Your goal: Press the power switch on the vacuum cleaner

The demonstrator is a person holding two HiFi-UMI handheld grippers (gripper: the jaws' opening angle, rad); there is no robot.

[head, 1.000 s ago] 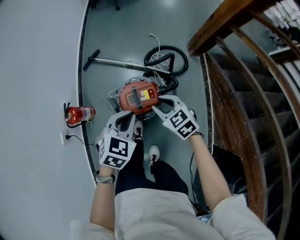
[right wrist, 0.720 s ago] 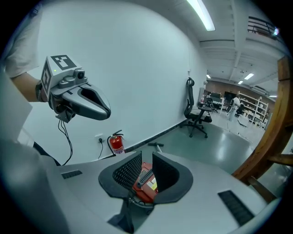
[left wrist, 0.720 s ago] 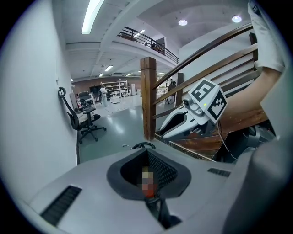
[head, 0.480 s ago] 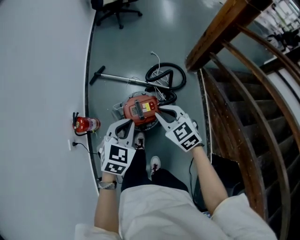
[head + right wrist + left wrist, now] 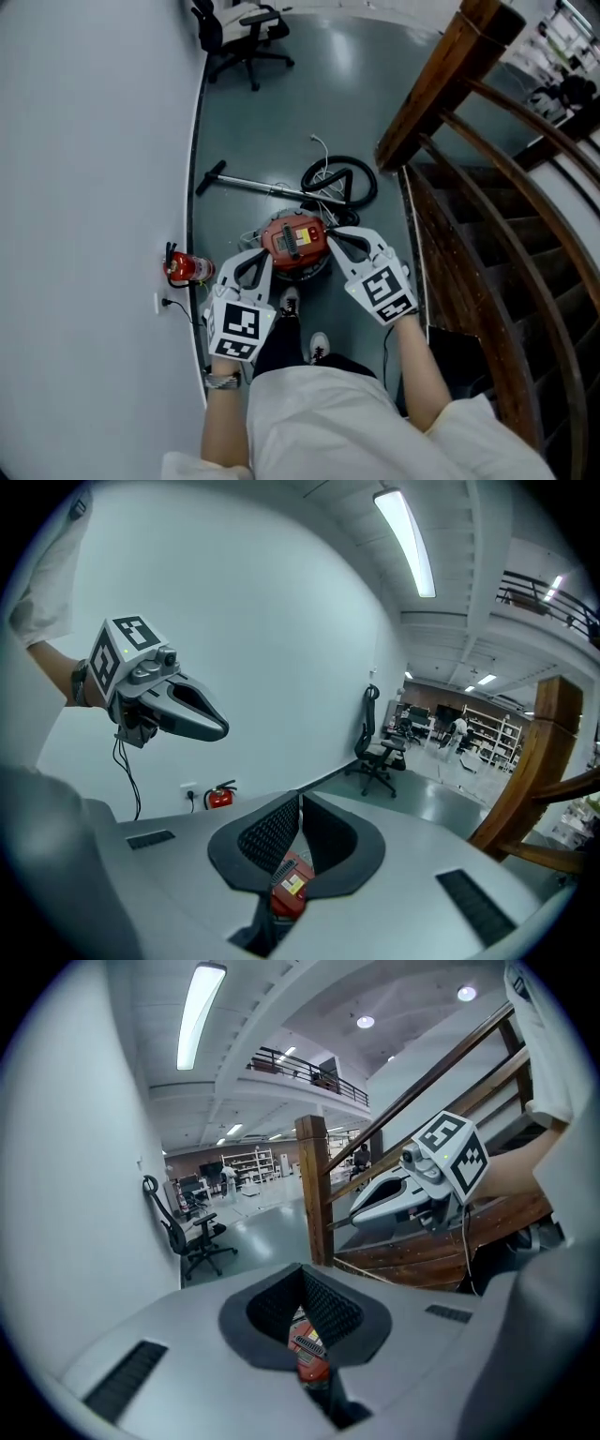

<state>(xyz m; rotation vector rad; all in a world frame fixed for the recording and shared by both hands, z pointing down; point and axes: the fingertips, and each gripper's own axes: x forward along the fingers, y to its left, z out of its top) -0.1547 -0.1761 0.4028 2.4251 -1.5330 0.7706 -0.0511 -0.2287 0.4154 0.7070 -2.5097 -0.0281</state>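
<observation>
The red vacuum cleaner (image 5: 293,242) lies on the grey floor, far below both grippers. Its black hose (image 5: 339,180) coils behind it and its wand (image 5: 246,180) stretches left. My left gripper (image 5: 258,255) hangs over the vacuum's left side, its tips meeting with nothing between them. My right gripper (image 5: 330,234) hangs over the right side; its jaws have just been closing and now stand shut on nothing. In the left gripper view the vacuum (image 5: 307,1354) shows through the gap behind the joined tips (image 5: 302,1267). It shows likewise in the right gripper view (image 5: 291,885).
A red fire extinguisher (image 5: 186,269) and a wall socket (image 5: 161,303) sit by the curved white wall at the left. A wooden stair railing (image 5: 441,84) and steps run along the right. An office chair (image 5: 239,33) stands at the far end. The person's shoes (image 5: 290,301) are near the vacuum.
Both grippers have risen away from the vacuum, which now looks smaller and farther. The right gripper's jaws have closed. More of the floor and the chair have come into view.
</observation>
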